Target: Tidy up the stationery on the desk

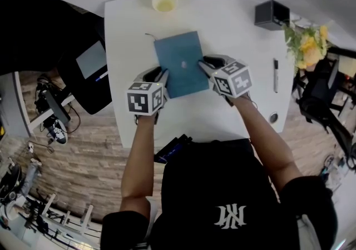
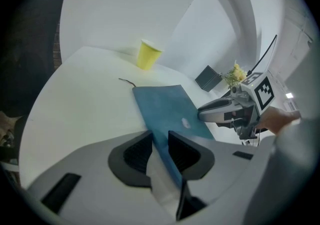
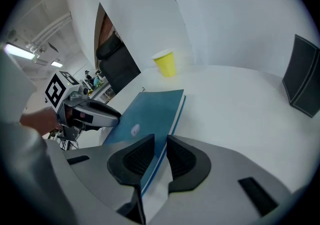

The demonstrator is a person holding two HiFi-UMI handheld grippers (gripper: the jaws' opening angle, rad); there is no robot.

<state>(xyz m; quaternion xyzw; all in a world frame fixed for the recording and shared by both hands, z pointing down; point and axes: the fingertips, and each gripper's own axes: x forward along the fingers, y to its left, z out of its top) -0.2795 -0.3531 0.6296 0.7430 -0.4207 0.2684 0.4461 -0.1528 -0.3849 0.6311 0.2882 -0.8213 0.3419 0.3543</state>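
My left gripper (image 2: 160,145) is clamped on the nine o'clock edge of the blue notebook (image 1: 179,64), and my right gripper (image 3: 159,153) on its three o'clock edge. The notebook is at the centre of the desk (image 1: 239,60). I judge it light, thin and bendy, so opposite edges suit.

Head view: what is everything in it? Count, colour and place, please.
table: one, white, centre
notebook: one, blue, mid-table, between both tools
cup: one, yellow, far edge
box: one, black, far right corner
pen: one, dark, right side
round object: one, small, dark, near right edge
flowers: one bunch, yellow, beyond right edge
chair: one, black, left of table
left tool: one, grey, clamped on notebook's left edge
right tool: one, grey, clamped on its right edge
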